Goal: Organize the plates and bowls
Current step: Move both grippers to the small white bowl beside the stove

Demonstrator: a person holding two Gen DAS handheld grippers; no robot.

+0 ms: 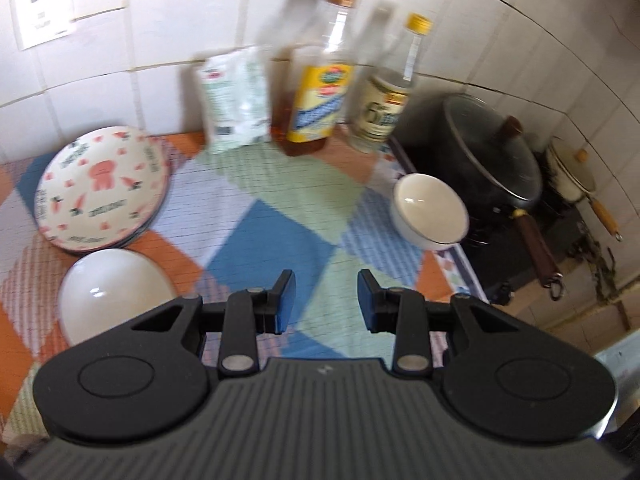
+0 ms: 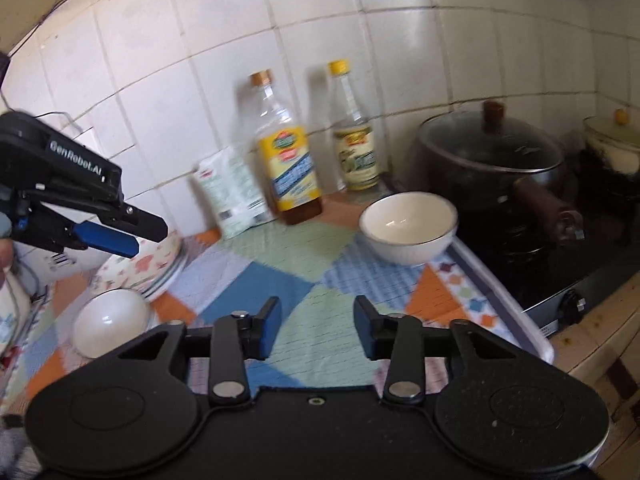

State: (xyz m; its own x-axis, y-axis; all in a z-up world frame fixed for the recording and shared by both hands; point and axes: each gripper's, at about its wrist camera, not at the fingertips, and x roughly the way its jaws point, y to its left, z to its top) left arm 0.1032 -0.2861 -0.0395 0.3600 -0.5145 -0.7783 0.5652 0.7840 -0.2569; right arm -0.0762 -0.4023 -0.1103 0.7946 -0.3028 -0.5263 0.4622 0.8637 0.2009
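Nearest the cameras, both tongs hang above the patchwork cloth (image 1: pixel 280 184) on the table: left tongs (image 1: pixel 326 300) and right tongs (image 2: pixel 316 328), jaws apart, holding nothing, likely between picks. Just left, a white bowl (image 1: pixel 116 292) sits touching the plate stack (image 1: pixel 100 188), apparently the gathering spot. A second bowl (image 2: pixel 408 226) stands well apart at the cloth's right edge, beside the stove's black pot (image 2: pixel 492 160); probably next to move. Bottles (image 2: pixel 288 156) line the wall.
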